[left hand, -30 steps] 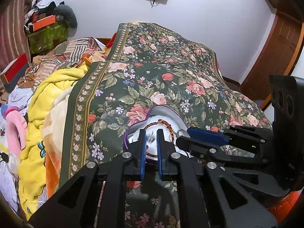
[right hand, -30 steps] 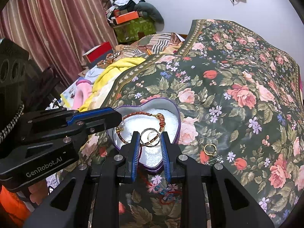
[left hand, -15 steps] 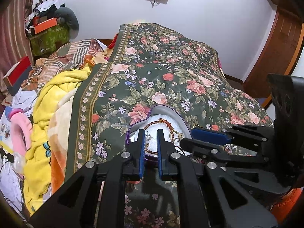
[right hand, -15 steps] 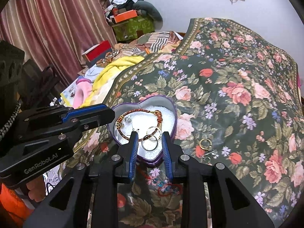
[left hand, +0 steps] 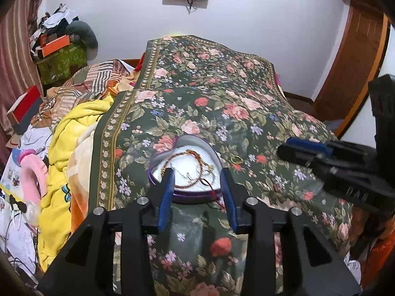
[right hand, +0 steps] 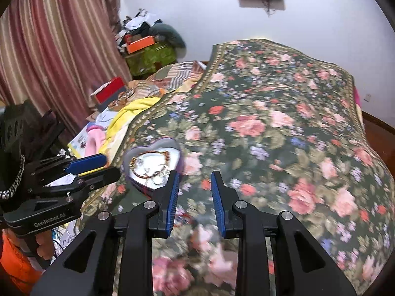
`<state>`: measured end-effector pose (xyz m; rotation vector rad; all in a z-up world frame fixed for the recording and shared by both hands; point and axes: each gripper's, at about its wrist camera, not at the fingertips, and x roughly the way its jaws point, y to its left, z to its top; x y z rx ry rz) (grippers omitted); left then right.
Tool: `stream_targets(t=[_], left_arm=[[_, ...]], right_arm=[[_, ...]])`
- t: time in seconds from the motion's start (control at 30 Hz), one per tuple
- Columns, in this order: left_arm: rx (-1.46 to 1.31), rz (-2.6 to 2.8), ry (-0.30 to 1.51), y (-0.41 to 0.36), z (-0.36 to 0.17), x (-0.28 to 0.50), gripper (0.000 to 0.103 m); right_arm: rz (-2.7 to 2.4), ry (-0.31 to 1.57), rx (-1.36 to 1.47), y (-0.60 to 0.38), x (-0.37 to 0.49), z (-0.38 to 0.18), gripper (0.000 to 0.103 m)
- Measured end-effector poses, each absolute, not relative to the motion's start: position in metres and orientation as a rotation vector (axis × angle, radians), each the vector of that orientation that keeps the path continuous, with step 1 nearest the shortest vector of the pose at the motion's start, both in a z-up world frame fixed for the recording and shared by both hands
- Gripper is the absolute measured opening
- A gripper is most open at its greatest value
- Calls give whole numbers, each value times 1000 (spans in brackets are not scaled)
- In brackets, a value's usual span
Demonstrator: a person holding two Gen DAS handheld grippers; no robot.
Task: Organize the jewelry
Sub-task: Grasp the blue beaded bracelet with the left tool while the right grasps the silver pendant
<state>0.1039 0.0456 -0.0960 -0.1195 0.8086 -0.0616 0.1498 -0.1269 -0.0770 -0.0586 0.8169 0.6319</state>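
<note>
Left wrist view is showing a bed (left hand: 222,113) under a dark green floral cover, with a purple heart-shaped tin (left hand: 187,165) sitting near its front edge. Compared with a second ago, both pairs of tongs are sitting farther back and higher, and the tin is looking smaller in each view. The left tongs (left hand: 197,192) have just been opening: half a second ago the blue pads were nearly together over the tin, and now they are standing moderately wide with nothing between them. Inside the tin, on its white lining, a beaded bracelet (left hand: 190,170) is lying in a loop beside what look like small earrings, too small to make out clearly. A gold ring (left hand: 236,159) is lying loose on the cover just beside the tin, on its right. In the right wrist view, blurred by motion, the right tongs (right hand: 193,194) have also been opening a little and are standing narrowly apart and empty; the bangles (right hand: 158,172) that were between their tips a second ago are now resting in the tin. Both releases seem finished, so the loose ring looks like the next item to collect.
</note>
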Motion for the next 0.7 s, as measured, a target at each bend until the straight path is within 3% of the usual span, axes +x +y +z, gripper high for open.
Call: stream_targets(t=[0.17,0.7], left_arm=[[-91,-83,849,29,-104,97,42],[-82,-166,997,-5,-149,108,42]], right_arm=[[567,811,-35,-158,145,-78,37],[497,945,-8,-197,143,-124,37]])
